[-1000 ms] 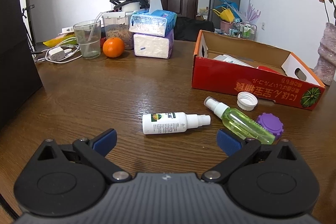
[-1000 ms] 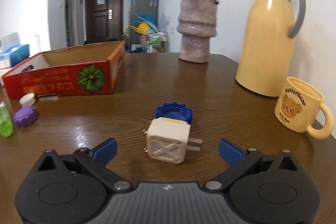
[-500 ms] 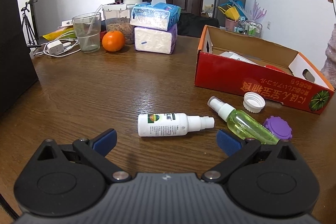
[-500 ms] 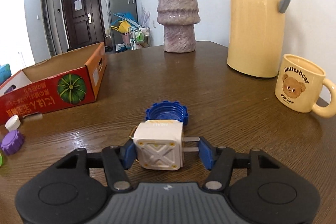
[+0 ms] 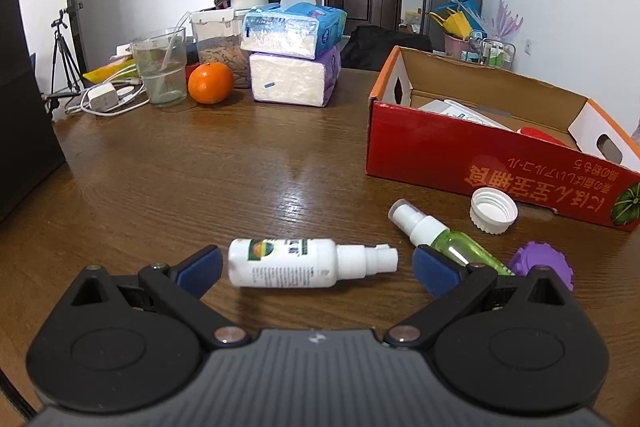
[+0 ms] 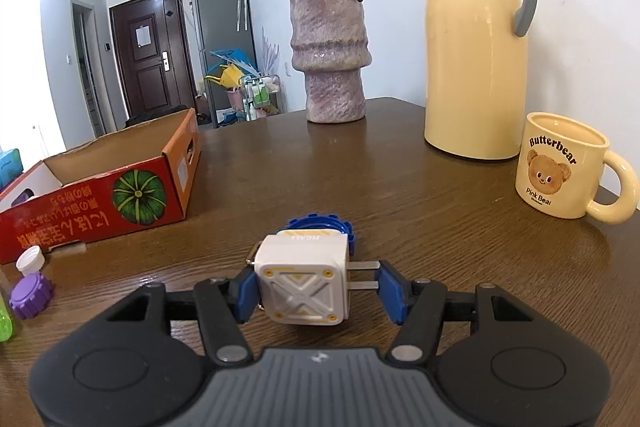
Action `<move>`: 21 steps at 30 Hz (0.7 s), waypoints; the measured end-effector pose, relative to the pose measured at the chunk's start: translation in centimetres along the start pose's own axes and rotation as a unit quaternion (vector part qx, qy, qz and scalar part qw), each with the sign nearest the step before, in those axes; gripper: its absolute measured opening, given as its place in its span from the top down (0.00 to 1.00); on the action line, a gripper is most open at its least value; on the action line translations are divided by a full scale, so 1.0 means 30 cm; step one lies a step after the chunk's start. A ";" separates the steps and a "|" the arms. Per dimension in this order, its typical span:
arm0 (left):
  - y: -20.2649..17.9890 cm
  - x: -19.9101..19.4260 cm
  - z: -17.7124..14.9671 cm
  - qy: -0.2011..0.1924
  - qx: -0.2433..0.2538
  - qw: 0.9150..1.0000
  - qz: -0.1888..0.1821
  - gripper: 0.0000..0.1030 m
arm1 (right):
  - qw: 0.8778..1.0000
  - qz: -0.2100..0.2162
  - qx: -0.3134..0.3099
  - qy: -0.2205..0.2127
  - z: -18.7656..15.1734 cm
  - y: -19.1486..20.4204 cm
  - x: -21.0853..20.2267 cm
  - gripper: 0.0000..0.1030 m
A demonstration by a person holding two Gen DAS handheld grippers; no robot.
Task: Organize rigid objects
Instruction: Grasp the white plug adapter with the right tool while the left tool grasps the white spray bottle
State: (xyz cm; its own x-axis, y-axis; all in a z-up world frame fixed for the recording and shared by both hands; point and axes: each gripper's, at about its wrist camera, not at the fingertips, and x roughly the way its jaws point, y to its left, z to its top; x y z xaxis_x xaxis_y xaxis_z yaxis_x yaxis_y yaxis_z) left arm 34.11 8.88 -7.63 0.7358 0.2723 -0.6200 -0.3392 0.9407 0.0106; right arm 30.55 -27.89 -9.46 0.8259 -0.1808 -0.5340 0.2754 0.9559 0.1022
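My right gripper (image 6: 318, 289) is shut on a white cube plug adapter (image 6: 302, 281), its prongs against the right finger, held just above the table in front of a blue cap (image 6: 320, 225). My left gripper (image 5: 316, 269) is open, its fingers either side of a white spray bottle (image 5: 298, 263) lying on the table. A green spray bottle (image 5: 444, 243), a white cap (image 5: 494, 211) and a purple cap (image 5: 542, 265) lie to its right. The red cardboard box (image 5: 492, 163) stands behind them and shows in the right wrist view (image 6: 100, 203) too.
At the far left are a glass of water (image 5: 162, 71), an orange (image 5: 211, 83), stacked tissue packs (image 5: 296, 59) and a charger with cable (image 5: 104, 99). To the right stand a stone vase (image 6: 330, 55), a yellow thermos (image 6: 478, 47) and a bear mug (image 6: 564, 167).
My right gripper closed on the plug adapter and lifted it slightly. My left gripper moved forward, so the white spray bottle now lies between its open fingers.
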 end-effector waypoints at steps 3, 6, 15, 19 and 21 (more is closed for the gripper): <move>-0.022 0.015 0.002 -0.001 0.010 1.000 0.011 0.00 | 1.000 0.000 0.001 -0.001 0.000 0.000 -0.001 0.42; -0.038 0.034 0.000 0.004 0.023 0.999 0.022 0.00 | 1.000 0.000 0.001 -0.001 0.000 0.000 -0.001 0.42; -0.031 0.074 0.001 0.007 0.020 0.999 0.043 0.00 | 1.000 0.002 0.001 -0.004 -0.002 0.002 -0.005 0.42; -0.032 0.076 0.001 0.003 0.025 0.999 0.041 0.00 | 1.000 0.002 0.002 -0.005 -0.003 0.002 -0.007 0.42; -0.041 0.071 -0.003 -0.002 0.037 0.998 0.042 0.00 | 1.000 0.003 0.002 -0.005 -0.002 0.002 -0.007 0.42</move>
State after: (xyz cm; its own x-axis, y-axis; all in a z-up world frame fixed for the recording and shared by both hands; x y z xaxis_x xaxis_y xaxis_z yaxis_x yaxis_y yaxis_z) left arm 36.04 8.28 -9.03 0.7087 0.3522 -0.6113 -0.3558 0.9266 0.1213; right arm 30.36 -27.79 -9.39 0.8327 -0.1775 -0.5245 0.2728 0.9558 0.1096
